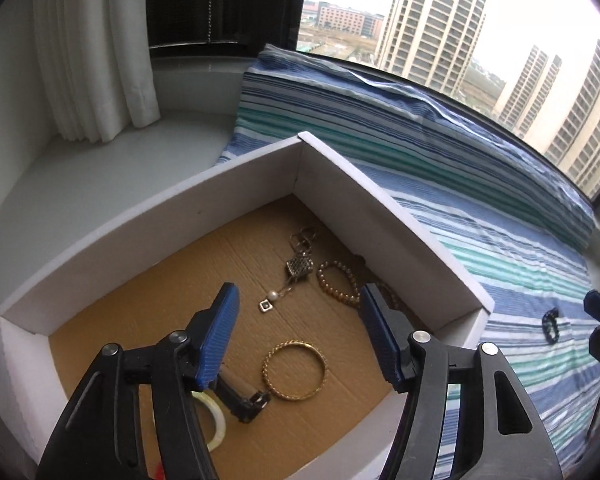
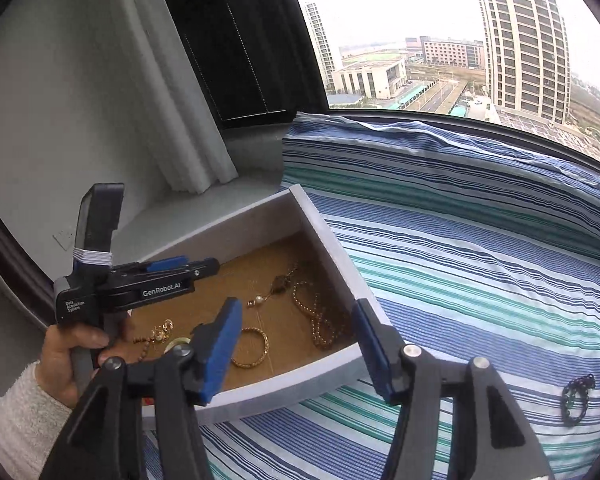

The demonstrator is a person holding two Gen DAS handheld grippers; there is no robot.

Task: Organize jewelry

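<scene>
A white shallow box with a brown cardboard floor holds jewelry: a gold bangle, a beaded bracelet, a pendant chain, a pale ring and a black clip. My left gripper hangs open over the box floor with nothing between its fingers. My right gripper is open and empty above the box's near right corner. A dark bracelet lies on the striped cloth, to the right of the box. The left gripper shows side-on over the box's left part.
A blue, white and green striped cloth covers the window seat, with a matching cushion against the glass. A white curtain hangs at the left. A hand in a white sleeve holds the left gripper.
</scene>
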